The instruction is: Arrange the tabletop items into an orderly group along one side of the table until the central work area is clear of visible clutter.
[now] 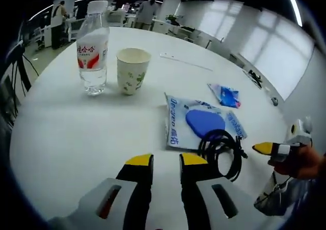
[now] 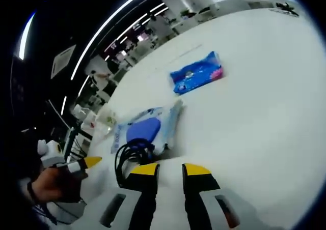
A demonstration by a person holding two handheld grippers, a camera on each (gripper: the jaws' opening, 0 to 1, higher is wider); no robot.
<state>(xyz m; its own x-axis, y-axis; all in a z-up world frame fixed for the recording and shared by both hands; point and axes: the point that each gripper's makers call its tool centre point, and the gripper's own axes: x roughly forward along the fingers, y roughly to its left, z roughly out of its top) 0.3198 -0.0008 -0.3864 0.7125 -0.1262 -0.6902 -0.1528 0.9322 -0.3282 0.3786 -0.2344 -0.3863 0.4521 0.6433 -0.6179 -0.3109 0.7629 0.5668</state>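
Over on the far left of the white desk, a water bottle stands upright with a paper cup just beside it, both well back from the edge and already looking like the start of a tidy group. Moving right, the left tongs hang low over bare desk, yellow tips a little apart and gripping nothing. Just beyond them lies a wet-wipe pack with its blue lid up, and a coil of black cable sits against its near edge, partly overlapping it. That's the clutter in the middle, I'd say. Further right, a small blue packet lies apart on its own.

From the right gripper view, the right tongs point straight at that cable, tips slightly parted and empty, lined up as if to pick it off the wipe pack. The blue packet lies beyond, well clear. At the left, a hand holds the other gripper. My read: little is sorted yet, with cable, pack and packet yet to join bottle and cup.
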